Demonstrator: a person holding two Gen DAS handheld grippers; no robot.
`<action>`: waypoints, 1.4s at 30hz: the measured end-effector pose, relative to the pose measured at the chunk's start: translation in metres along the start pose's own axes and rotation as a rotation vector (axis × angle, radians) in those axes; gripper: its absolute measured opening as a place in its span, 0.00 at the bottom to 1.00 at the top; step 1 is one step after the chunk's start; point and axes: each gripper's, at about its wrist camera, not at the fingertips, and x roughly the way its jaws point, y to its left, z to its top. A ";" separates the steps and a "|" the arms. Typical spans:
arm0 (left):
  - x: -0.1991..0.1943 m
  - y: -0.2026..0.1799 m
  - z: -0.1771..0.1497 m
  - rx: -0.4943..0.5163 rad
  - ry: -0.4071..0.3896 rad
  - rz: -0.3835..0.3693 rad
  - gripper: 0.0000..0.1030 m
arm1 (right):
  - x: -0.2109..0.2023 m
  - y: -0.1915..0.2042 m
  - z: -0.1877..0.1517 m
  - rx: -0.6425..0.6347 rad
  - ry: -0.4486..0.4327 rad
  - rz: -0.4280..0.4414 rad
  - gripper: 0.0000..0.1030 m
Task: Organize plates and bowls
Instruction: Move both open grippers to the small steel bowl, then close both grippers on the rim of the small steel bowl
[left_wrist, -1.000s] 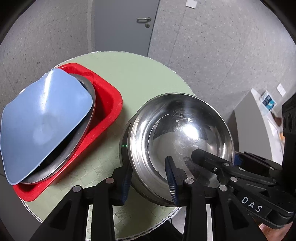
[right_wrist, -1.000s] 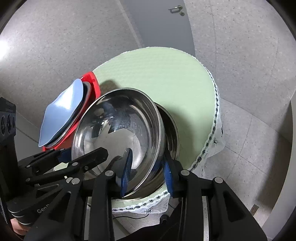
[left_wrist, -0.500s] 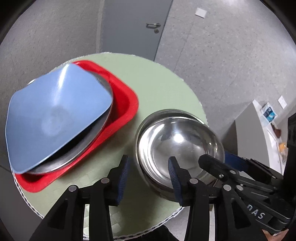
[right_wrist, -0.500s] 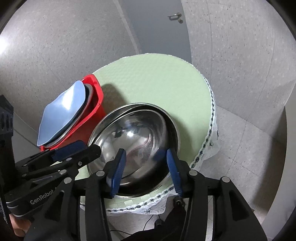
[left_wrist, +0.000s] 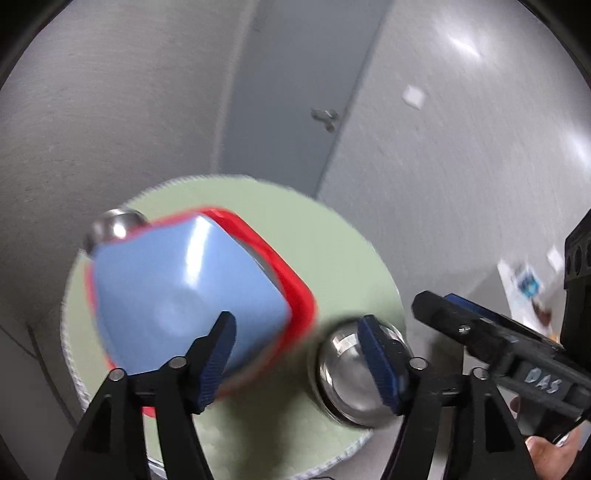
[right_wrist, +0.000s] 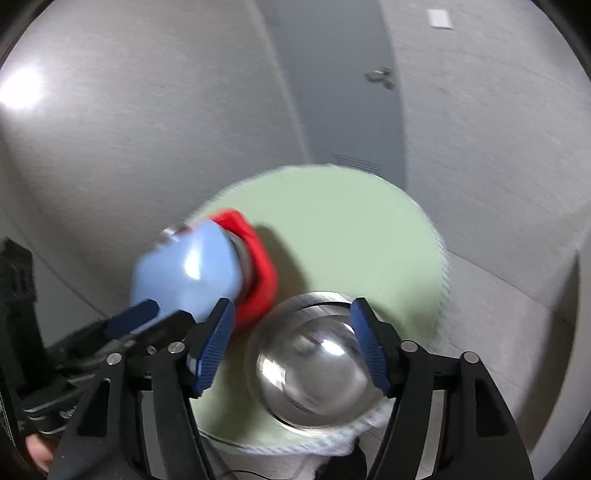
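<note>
Both grippers are seen drawn back and raised from the round green surface (right_wrist: 332, 236), where a second ago each was clamped on the rim of a steel bowl. The steel bowls (right_wrist: 314, 362) are now left nested, one inside the other, at the near edge of the surface, and nothing is touching them. The fingers of the left gripper (left_wrist: 299, 358) are spread wide apart and empty; the fingers of the right gripper (right_wrist: 291, 347) are likewise held apart with nothing between them. The views are blurred, which suggests that the pull-back is still in progress. On the left side of the surface the red tray (left_wrist: 291, 280) is seen unchanged, with the blue plate (left_wrist: 177, 291) lying tilted over a steel dish (left_wrist: 110, 225) whose rim shows at the far corner. The stacking of the bowls is judged done; the plates in the tray are judged the part still to be sorted.
</note>
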 end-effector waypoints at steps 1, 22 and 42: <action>-0.006 0.010 0.005 -0.019 -0.016 0.008 0.74 | 0.001 0.009 0.011 -0.010 -0.007 0.036 0.74; 0.094 0.264 0.073 -0.455 0.069 0.295 0.76 | 0.297 0.197 0.142 -0.295 0.412 0.231 0.80; 0.156 0.295 0.095 -0.469 0.118 0.252 0.13 | 0.383 0.191 0.119 -0.292 0.588 0.316 0.18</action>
